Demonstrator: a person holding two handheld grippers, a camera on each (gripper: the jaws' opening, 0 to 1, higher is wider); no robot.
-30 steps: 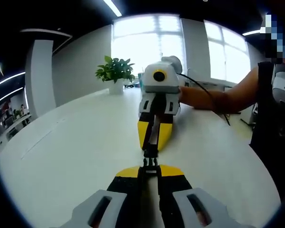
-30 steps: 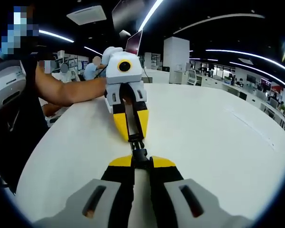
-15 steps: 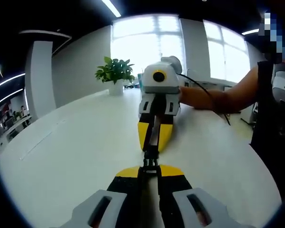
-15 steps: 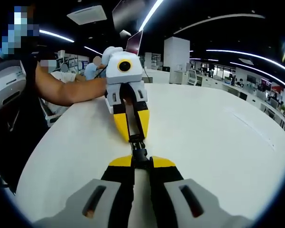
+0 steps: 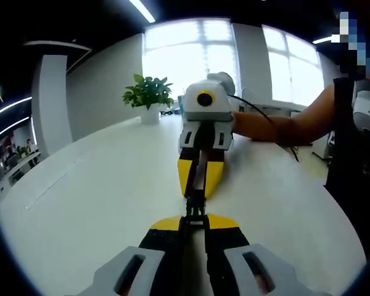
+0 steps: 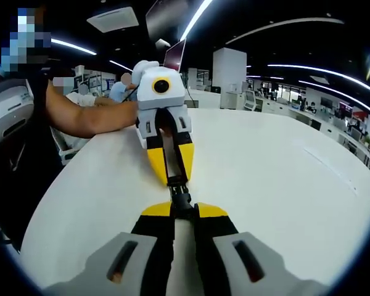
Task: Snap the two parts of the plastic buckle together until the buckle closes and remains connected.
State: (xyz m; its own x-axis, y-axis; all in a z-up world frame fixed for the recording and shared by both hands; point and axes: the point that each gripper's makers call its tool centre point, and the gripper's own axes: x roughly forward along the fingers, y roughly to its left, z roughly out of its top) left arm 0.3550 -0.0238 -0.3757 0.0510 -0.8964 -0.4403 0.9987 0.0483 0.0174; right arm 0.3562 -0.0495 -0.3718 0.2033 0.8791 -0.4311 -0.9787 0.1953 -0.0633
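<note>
While both grippers are facing each other tip to tip over the white surface (image 5: 98,203), the black buckle (image 5: 195,206) is sitting between them.

Left gripper (image 5: 195,223) and right gripper (image 6: 174,209) are each pinching an end, jaws nearly closed; a potted plant (image 5: 149,95) is standing at 11 o'clock; a person's forearm (image 5: 283,126) is reaching in at 2 o'clock. No writing is showing.

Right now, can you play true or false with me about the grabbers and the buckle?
1. Both grippers, left gripper and right gripper, pinch the black buckle. True.
2. The grippers point the same way. False: they face each other, tip to tip.
3. A potted plant stands on the white table. True.
4. The buckle lies loose on the table. False: it is held between the grippers' tips.
</note>
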